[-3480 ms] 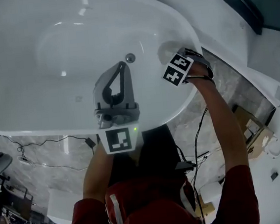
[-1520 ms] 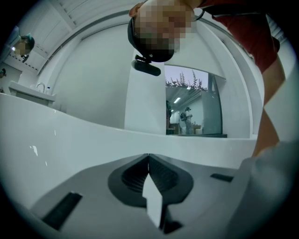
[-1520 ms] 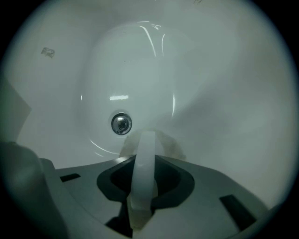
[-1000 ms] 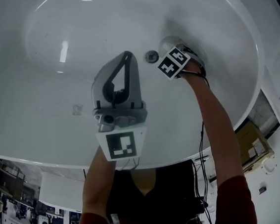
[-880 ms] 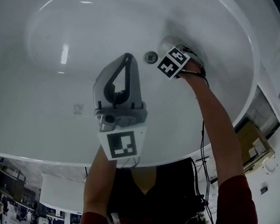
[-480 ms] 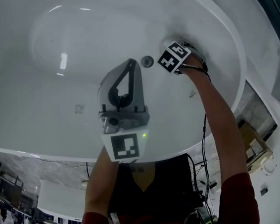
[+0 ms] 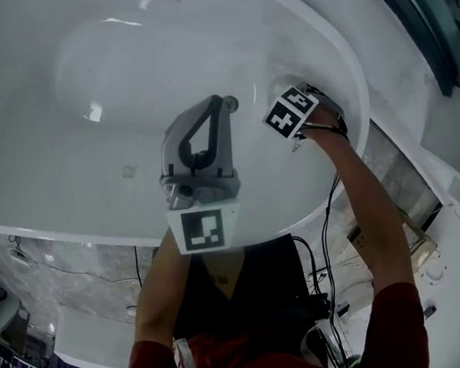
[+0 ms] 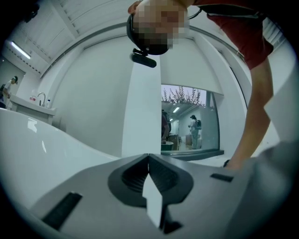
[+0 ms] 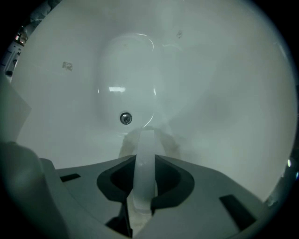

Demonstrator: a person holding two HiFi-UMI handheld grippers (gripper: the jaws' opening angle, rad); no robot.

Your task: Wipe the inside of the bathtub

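**A:** Where do your two grippers sit?

**B:** Nearest you, your left gripper (image 7: 215, 107) hangs over the near wall of the bathtub (image 7: 62, 221). Its jaws are closed on each other, and its tip points toward the far side.

**A:** And your right one?

**B:** Your right gripper (image 9: 145, 135) is just to the right of the left one and a little farther out, low on the tub's right inner wall. Its jaws are clamped on a white cloth (image 9: 144, 172), and the cloth's free end seems to rest against the tub surface.

**A:** What lies beyond the cloth?

**B:** The drain (image 9: 125, 118) sits just past the cloth's tip and slightly left, at the near end of the tub floor. From your head view it shows right beside the left gripper's tip.
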